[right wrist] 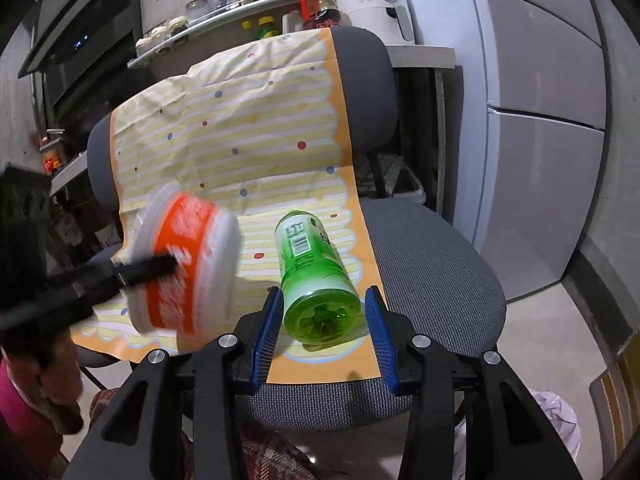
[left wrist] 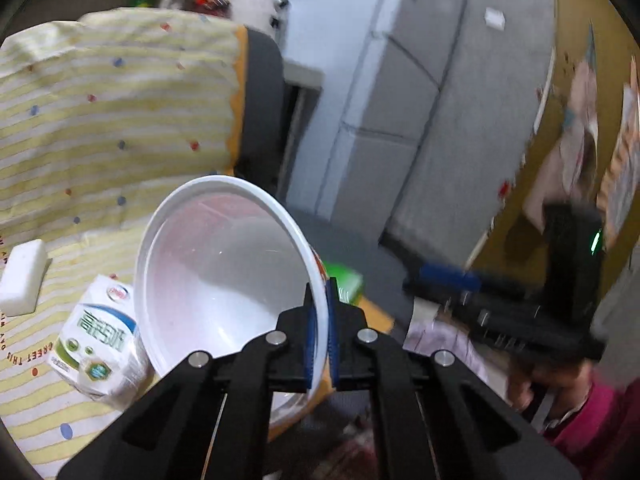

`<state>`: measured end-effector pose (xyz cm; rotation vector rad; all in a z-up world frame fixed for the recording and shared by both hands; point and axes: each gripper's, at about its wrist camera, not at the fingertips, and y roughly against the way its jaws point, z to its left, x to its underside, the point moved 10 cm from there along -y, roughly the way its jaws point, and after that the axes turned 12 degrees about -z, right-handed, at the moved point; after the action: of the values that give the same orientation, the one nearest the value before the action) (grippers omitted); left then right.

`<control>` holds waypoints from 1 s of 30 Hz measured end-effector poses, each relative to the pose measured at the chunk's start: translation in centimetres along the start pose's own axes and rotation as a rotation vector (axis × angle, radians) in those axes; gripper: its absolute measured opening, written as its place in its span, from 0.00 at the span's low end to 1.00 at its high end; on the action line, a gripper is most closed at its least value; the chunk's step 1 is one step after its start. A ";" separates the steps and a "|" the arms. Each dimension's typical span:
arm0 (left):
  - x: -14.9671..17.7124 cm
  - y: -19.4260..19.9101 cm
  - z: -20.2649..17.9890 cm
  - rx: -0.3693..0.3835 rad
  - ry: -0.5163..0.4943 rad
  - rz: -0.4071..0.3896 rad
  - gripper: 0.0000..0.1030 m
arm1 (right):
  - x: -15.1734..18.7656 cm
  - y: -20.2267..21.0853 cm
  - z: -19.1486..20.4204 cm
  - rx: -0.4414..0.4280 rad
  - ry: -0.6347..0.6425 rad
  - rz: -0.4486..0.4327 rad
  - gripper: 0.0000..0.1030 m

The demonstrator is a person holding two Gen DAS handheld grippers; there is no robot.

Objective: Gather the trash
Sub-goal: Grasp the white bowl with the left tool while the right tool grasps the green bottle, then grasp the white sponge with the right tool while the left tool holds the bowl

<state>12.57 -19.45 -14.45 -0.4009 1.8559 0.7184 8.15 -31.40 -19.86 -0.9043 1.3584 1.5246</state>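
The green translucent plastic bottle [right wrist: 316,280] lies on its side on the yellow striped, dotted cloth [right wrist: 256,136] draped over the grey office chair [right wrist: 432,272]. Its long axis runs near to far, base toward the camera and cap end pointing at the chair back. The right gripper [right wrist: 325,332] stands wide open with its blue-padded fingers [right wrist: 266,336] either side of the bottle's base, near it but, as far as I can tell, not touching; it looks ready to close across the bottle's width.

Left of the bottle, the left gripper [left wrist: 321,328] is clamped on the rim of an orange-and-white instant noodle bowl [left wrist: 224,272], tilted with its empty white inside facing the left camera. In the right view the bowl [right wrist: 188,264] is blurred and just beside the bottle, the nearest thing that could get in the way.

Further left on the cloth lie a white-and-blue milk carton [left wrist: 100,344] and a white rectangular block [left wrist: 22,278], untouched. A crumpled plastic bag [right wrist: 554,426] sits on the floor at near right.
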 end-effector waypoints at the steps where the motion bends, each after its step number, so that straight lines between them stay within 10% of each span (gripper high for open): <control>1: -1.1 0.5 0.2 0.001 0.017 -0.036 0.03 | 0.0 -0.1 0.0 -0.005 0.003 0.003 0.43; 7: -7.0 4.4 2.1 -0.087 0.086 -0.198 0.03 | -0.2 -0.9 1.1 -0.033 0.007 0.010 0.52; 11: -8.9 7.9 5.5 -0.314 0.019 -0.268 0.03 | -0.2 -1.5 3.4 -0.074 0.035 0.017 0.58; 19: -4.5 11.9 14.3 -0.646 0.000 -0.151 0.03 | 0.0 -4.1 11.2 -0.197 0.105 0.040 0.65; 30: -1.2 17.7 21.6 -0.776 0.108 -0.158 0.03 | -1.0 -8.9 22.2 -0.257 0.172 0.033 0.74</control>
<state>18.36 7.94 -13.85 -1.0836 1.5561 1.3144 17.54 -9.38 -19.01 -1.2013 1.3209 1.7055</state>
